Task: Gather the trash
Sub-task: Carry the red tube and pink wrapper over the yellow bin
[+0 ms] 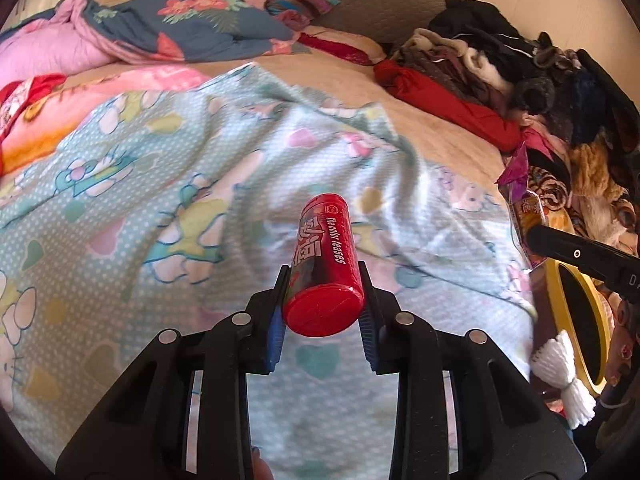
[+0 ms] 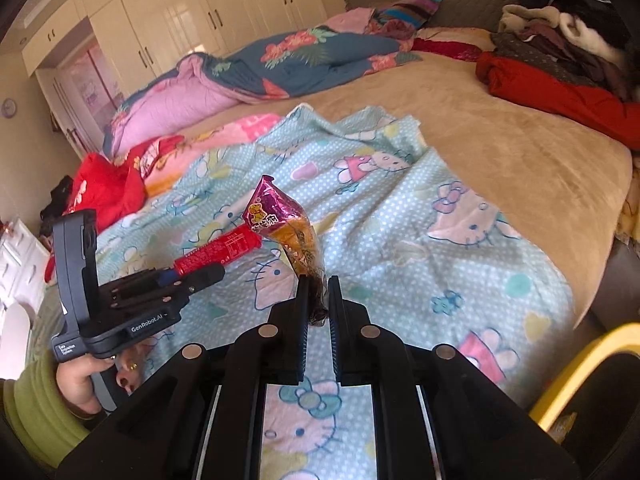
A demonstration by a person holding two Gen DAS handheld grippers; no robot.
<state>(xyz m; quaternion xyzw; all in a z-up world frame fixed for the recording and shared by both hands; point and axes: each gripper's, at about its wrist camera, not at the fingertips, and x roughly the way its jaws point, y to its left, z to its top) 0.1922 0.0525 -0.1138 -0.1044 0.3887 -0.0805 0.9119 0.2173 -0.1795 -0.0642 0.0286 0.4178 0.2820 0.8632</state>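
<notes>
In the left wrist view my left gripper (image 1: pixel 323 276) is shut on a red cylindrical snack tube (image 1: pixel 326 256) with white lettering, held lengthwise above the cartoon-cat blanket (image 1: pixel 160 184). In the right wrist view my right gripper (image 2: pixel 318 280) is shut on a pink and orange snack wrapper (image 2: pixel 288 232), which sticks up between the pads. The same view shows the left gripper (image 2: pixel 192 276) at the left with the red tube (image 2: pixel 220 252) in it, held by a hand (image 2: pixel 80 376) in a green sleeve. The wrapper (image 1: pixel 528 204) and the right gripper's black finger (image 1: pixel 568 252) appear at the right edge of the left view.
A yellow-rimmed bin (image 2: pixel 580 372) stands at the bed's right side, also seen as the bin (image 1: pixel 576 320) in the left view. A heap of clothes (image 1: pixel 520 80) covers the bed's right part. A floral quilt (image 2: pixel 280 64) lies at the far side, and white wardrobes (image 2: pixel 180 12) stand behind.
</notes>
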